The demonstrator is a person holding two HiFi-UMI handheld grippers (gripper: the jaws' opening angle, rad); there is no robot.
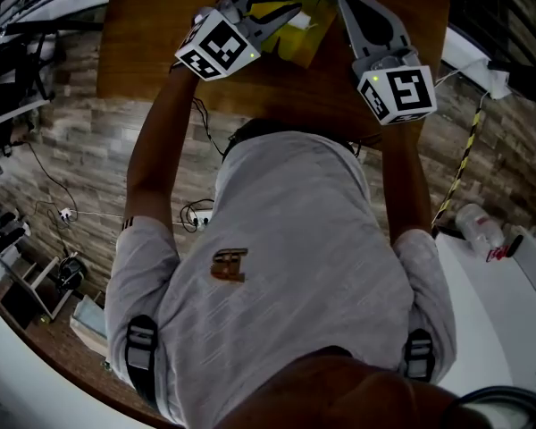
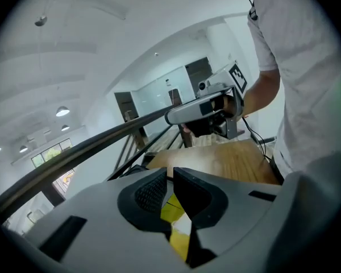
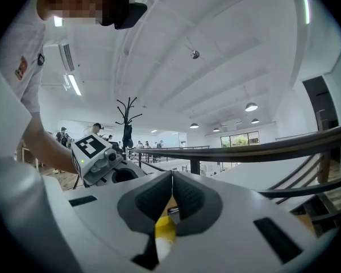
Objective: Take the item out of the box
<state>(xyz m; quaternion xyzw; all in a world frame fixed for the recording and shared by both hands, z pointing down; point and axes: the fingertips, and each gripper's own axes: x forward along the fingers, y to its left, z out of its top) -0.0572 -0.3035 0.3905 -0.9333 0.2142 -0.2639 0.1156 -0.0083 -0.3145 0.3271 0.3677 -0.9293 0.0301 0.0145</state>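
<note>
Yellow item over wood table, L gripper jaws together, R gripper jaws together, yellow visible below both pairs

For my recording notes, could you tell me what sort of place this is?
Probably a big open office or lab hall: a railing, ceiling lamps, a coat stand and a wooden table.
</note>
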